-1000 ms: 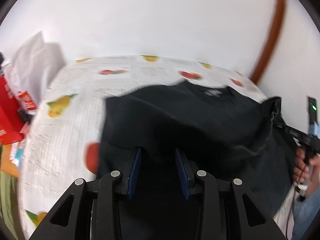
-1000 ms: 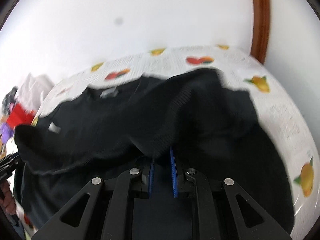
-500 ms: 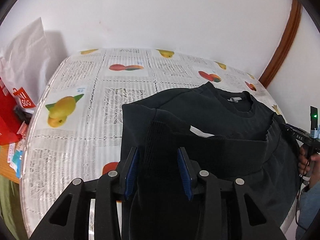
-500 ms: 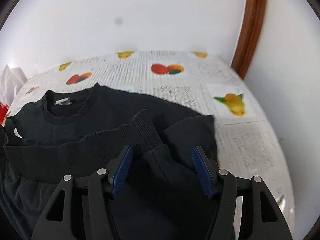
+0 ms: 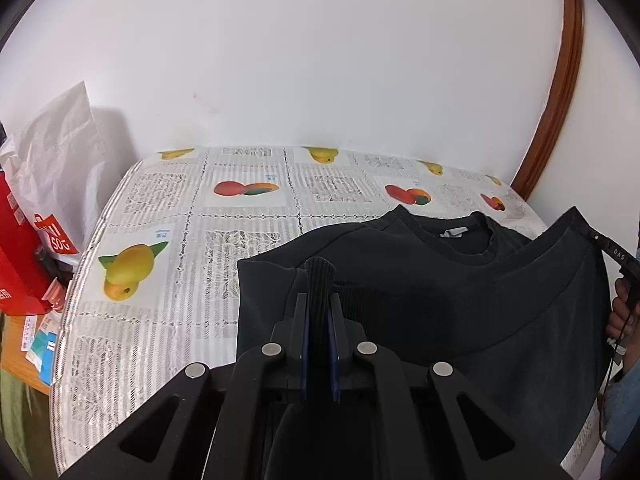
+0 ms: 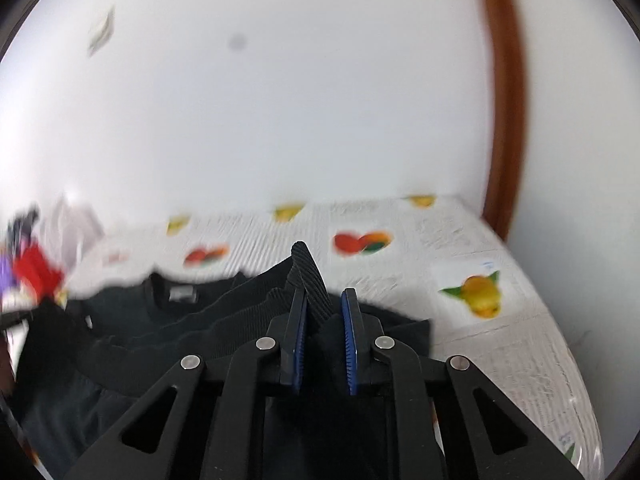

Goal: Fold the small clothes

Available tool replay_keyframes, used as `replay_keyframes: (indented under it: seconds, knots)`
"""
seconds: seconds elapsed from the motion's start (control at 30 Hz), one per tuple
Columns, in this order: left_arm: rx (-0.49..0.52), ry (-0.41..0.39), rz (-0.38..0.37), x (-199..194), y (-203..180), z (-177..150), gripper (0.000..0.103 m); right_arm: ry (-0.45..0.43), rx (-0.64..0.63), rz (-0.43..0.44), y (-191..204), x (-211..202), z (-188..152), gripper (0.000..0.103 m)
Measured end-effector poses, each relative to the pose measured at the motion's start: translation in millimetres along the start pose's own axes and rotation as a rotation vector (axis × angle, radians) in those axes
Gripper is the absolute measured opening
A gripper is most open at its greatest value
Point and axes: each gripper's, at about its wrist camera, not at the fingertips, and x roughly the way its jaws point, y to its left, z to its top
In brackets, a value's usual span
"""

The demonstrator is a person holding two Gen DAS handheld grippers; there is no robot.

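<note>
A black sweatshirt (image 5: pixel 400 280) lies on the fruit-print tablecloth (image 5: pixel 160 220), neck opening and white label toward the wall. My left gripper (image 5: pixel 318 298) is shut on the ribbed cuff (image 5: pixel 320 276) of its left sleeve, and the cuff end sticks up past the pads. In the right wrist view, which is blurred, my right gripper (image 6: pixel 325 296) has its jaws closing on the other ribbed cuff (image 6: pixel 306 268). That cuff fills the gap and rises above the sweatshirt (image 6: pixel 160 320). A hand (image 5: pixel 624 312) shows at the right edge of the left wrist view, below a raised fold of the sweatshirt.
A white wall runs along the table's far edge. A brown wooden door frame (image 5: pixel 556 92) stands at the back right corner. Off the table's left side are a white paper bag (image 5: pixel 60 152) and a red bag (image 5: pixel 20 260). Bare tablecloth (image 6: pixel 480 240) lies right of the sweatshirt.
The left jaws, open around the left sleeve before, have closed on its cuff. The right jaws let go of the fabric, opened wide, then narrowed on the right cuff, and the right view lifted.
</note>
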Motion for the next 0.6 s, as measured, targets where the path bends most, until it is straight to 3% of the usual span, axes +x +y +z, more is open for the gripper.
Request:
replay_keyframes:
  seconds: [0.1, 0.2, 0.6]
  knots:
    - [0.002, 0.030, 0.004, 16, -5, 1, 0.008, 0.133, 0.056, -0.072, -18, 35, -11, 0.016]
    - [0.019, 0.060, 0.057, 33, -10, 0, 0.008, 0.263, 0.089, -0.123, -25, 68, -27, 0.016]
    - [0.001, 0.104, 0.075, 40, -6, -6, 0.016, 0.293, 0.033, -0.175, -19, 70, -27, 0.022]
